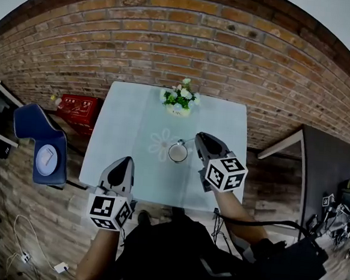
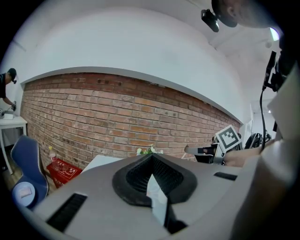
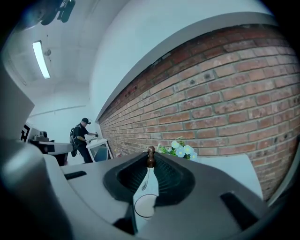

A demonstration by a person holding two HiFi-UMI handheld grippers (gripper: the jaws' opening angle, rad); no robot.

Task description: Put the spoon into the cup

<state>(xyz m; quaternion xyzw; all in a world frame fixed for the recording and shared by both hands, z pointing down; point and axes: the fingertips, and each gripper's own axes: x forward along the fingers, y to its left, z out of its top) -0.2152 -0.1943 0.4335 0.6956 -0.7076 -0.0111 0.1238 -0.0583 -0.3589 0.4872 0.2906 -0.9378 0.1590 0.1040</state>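
Observation:
A white cup (image 1: 177, 152) stands on the pale table (image 1: 134, 121), a little right of its middle. My right gripper (image 1: 198, 138) hovers just right of and above the cup, shut on a thin metal spoon (image 1: 188, 141). In the right gripper view the spoon (image 3: 144, 180) has a brown knob at the jaw tips and its bowl hangs over the cup's rim (image 3: 145, 206). My left gripper (image 1: 125, 161) is over the table's near edge, away from the cup. Its jaws look closed with nothing between them.
A small pot of flowers (image 1: 179, 97) sits at the table's far edge against the brick wall. Left of the table stand a blue chair (image 1: 42, 144) and a red box (image 1: 80, 108). A dark table (image 1: 330, 167) is at the right. A person (image 3: 82, 136) stands far off.

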